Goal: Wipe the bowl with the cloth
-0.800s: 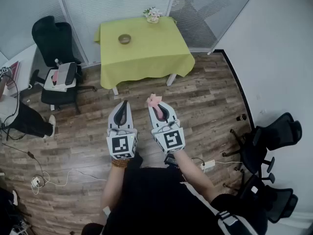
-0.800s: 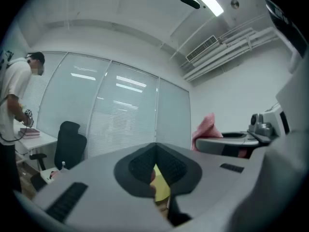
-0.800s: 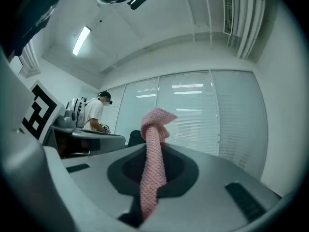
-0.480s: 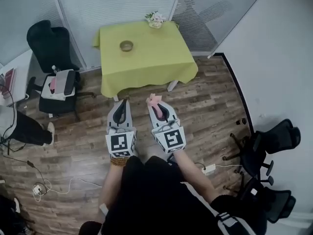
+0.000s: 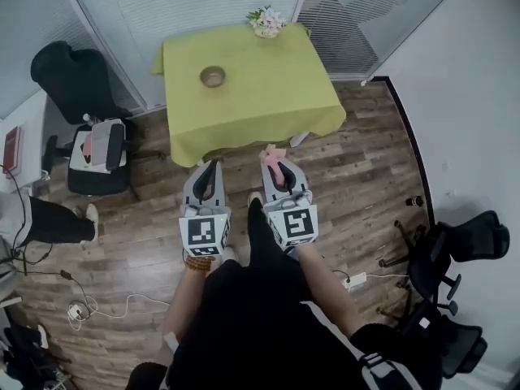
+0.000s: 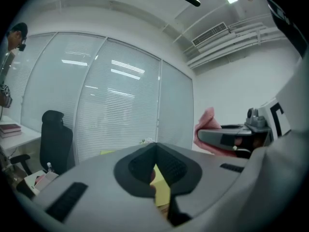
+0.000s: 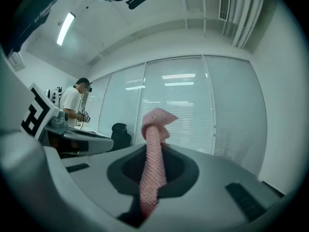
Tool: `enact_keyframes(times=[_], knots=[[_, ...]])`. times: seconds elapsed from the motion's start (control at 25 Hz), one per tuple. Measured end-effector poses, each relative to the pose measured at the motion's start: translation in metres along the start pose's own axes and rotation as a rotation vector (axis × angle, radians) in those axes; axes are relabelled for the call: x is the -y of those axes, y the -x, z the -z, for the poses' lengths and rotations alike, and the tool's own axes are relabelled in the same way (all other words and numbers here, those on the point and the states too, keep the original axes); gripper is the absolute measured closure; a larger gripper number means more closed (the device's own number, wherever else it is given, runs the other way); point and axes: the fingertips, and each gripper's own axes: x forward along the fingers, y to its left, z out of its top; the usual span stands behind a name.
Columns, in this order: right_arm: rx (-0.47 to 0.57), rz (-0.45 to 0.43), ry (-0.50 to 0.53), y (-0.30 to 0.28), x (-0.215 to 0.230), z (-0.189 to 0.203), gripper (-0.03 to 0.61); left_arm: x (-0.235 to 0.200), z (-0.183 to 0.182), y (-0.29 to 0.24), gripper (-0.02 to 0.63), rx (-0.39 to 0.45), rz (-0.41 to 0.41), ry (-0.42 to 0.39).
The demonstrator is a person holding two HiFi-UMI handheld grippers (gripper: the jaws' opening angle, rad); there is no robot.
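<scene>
Both claws are held out level over the floor (image 5: 366, 177), side by side. The left claw (image 5: 210, 167) is closed up tight with nothing in it. The right claw (image 5: 276, 169) is clamped on the cloth (image 5: 271, 153), a pink waffle-knit strip that pokes up past the tips with a floppy folded end.

The bowl (image 5: 212, 76) is well away from them, a small round tan thing sitting alone toward the far left of the tabletop (image 5: 268, 80). That tabletop is square, draped in a smooth yellow-green cover (image 5: 244, 132) that hangs down the sides. Flowers (image 5: 266, 21) in a little pot sit at the far edge. In the head view the claw tips sit just short of the near hem.

The floor is dark wood plank, kinda weathered looking. There's a black office chair (image 5: 69, 71) left of the tabletop and a second chair (image 5: 97, 149) nearer, with stuff piled on the seat. Two more chairs (image 5: 455, 258) stand by the white wall (image 5: 471, 96) on the right. Cables (image 5: 77, 309) and a power strip (image 5: 356, 280) lie loose on the floor. Blinds (image 5: 187, 6) behind glass run along the back.
</scene>
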Motion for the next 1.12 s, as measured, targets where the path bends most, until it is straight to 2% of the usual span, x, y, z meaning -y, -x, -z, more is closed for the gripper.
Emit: enact_keyframes(times=[0.24, 0.44, 0.56, 0.64, 0.72, 0.84, 1.0, 1.12], knots=[[-0.001, -0.018, -0.053, -0.091, 0.078, 0.012, 0.566, -0.017, -0.007, -0.103, 0.612, -0.04, -0.038, -0.024], [-0.006, -0.019, -0.057, -0.148, 0.142, 0.017, 0.566, -0.03, -0.026, -0.18, 0.612, -0.037, -0.054, 0.054], [-0.023, -0.036, -0.061, -0.176, 0.174, 0.028, 0.566, -0.041, -0.022, -0.206, 0.612, -0.055, -0.086, 0.066], [-0.034, -0.032, -0.046, -0.194, 0.191, 0.035, 0.566, -0.052, -0.014, -0.216, 0.612, -0.085, -0.119, 0.105], [-0.061, -0.035, -0.031, -0.207, 0.201, 0.044, 0.566, -0.06, -0.008, -0.223, 0.611, -0.114, -0.134, 0.14], [-0.097, -0.068, -0.017, -0.238, 0.204, 0.055, 0.566, -0.078, -0.007, -0.241, 0.611, -0.122, -0.138, 0.121], [-0.103, -0.131, 0.041, -0.285, 0.194, 0.058, 0.566, -0.118, 0.014, -0.268, 0.612, -0.139, -0.145, 0.149], [-0.107, -0.21, 0.072, -0.328, 0.182, 0.052, 0.566, -0.154, 0.035, -0.294, 0.612, -0.173, -0.133, 0.161]])
